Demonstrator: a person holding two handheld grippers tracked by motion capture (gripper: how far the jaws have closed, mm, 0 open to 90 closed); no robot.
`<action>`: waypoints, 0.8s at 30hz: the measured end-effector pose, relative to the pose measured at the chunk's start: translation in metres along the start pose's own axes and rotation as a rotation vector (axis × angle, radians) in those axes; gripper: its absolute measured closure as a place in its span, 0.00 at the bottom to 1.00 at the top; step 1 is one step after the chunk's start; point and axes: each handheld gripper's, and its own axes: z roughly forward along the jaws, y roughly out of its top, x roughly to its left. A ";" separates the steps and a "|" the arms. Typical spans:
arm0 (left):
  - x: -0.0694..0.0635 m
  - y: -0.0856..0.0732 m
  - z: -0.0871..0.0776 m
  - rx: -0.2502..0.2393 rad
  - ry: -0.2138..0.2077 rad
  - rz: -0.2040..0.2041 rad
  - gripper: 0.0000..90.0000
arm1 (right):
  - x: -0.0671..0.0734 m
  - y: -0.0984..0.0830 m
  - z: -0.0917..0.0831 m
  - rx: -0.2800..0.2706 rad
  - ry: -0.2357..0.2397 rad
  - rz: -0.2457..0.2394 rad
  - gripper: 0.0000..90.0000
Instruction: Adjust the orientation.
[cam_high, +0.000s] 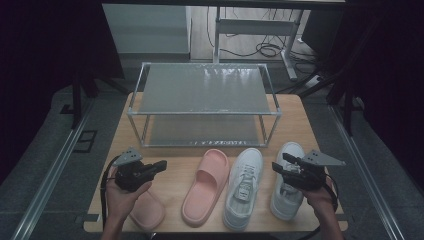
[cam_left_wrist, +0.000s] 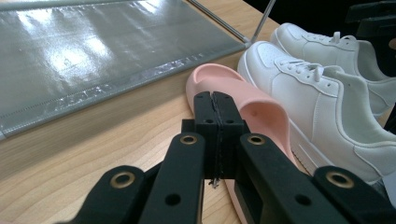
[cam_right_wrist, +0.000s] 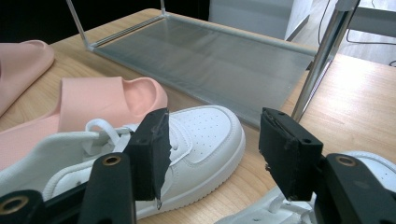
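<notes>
Bench (cam_high: 165, 175) of pale wood, dark curtains around, cables on floor behind. Left tongs (cam_high: 161, 165) closed empty; right tongs (cam_high: 278, 165) agape.

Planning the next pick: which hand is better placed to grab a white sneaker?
Right, probably. The right gripper hangs open just over the outer sneaker; the left gripper is shut, beside the pink slide.

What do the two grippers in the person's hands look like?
Both grippers are black. The left gripper and the right gripper each carry a grey three-cornered plate on top and trail a black cable. Their jaw arms show brass-ringed holes, and the pads are blocky and black. The forearms are bare, with no sleeves in view.
</notes>
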 end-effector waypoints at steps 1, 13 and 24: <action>0.001 0.000 -0.001 -0.005 0.001 -0.003 1.00 | 0.000 0.000 0.000 -0.001 0.000 -0.001 0.48; 0.011 -0.007 -0.021 -0.026 0.054 -0.039 1.00 | -0.001 0.001 -0.005 -0.030 -0.023 0.005 0.49; 0.035 -0.025 -0.056 -0.033 0.146 -0.087 1.00 | -0.003 -0.001 -0.006 -0.012 -0.031 0.034 0.49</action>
